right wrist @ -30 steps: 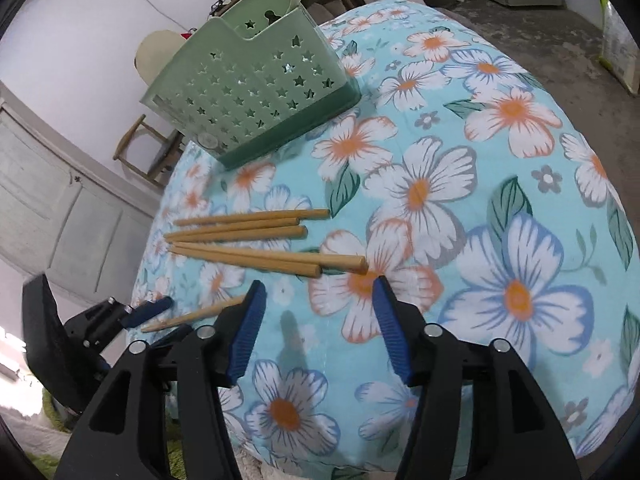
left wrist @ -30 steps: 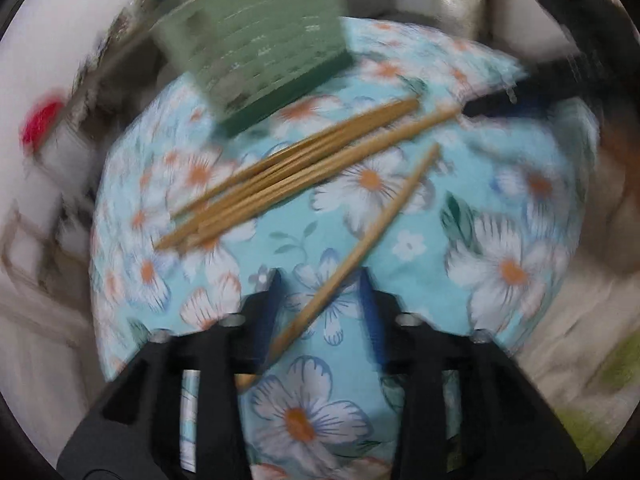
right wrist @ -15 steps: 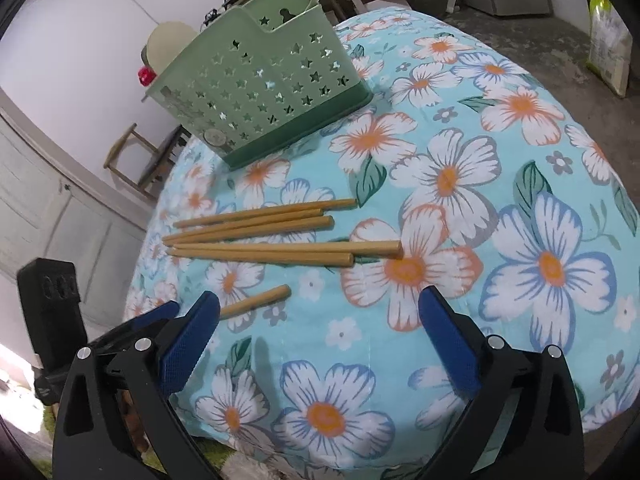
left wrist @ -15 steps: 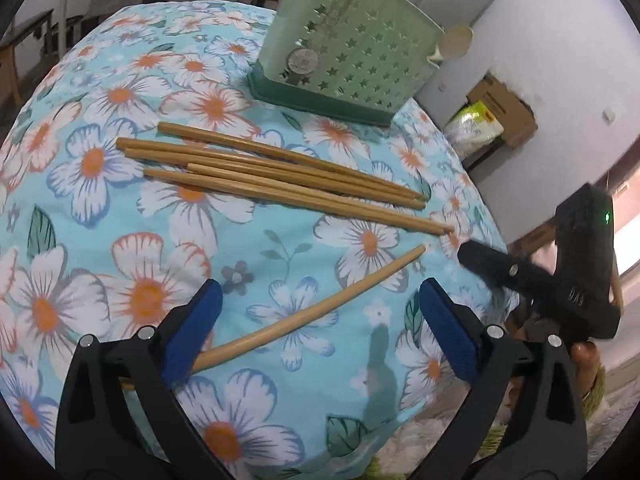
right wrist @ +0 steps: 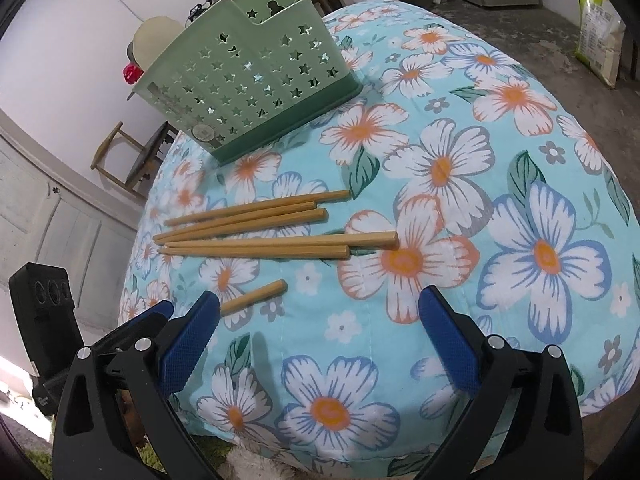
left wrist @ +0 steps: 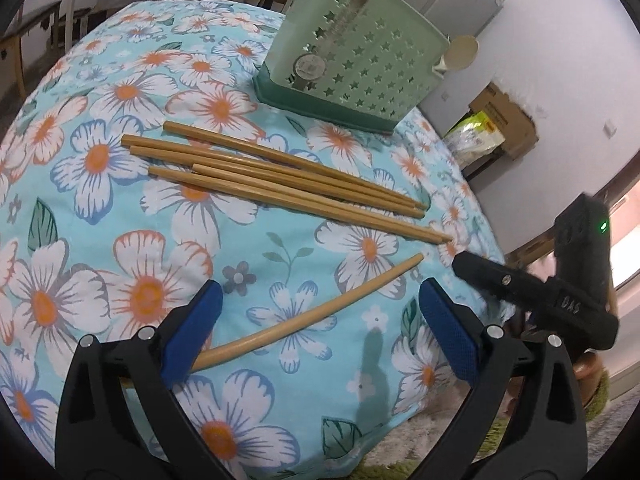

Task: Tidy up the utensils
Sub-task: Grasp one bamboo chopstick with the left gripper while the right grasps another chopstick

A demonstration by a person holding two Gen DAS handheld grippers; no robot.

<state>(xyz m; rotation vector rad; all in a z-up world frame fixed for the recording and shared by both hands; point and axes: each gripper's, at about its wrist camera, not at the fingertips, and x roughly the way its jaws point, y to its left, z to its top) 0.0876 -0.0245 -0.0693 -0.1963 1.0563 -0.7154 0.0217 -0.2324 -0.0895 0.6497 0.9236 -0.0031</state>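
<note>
Floral-clothed counter, both tools spread and empty.

One stray chopstick lies between the left tool fingers — pinch it mid-shaft, lift level, then drop into the green holder beyond the bundle.

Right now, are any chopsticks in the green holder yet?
Cannot tell: the green holder hides its inside. Six chopsticks lie on the tablecloth: five bunched, one apart.
</note>
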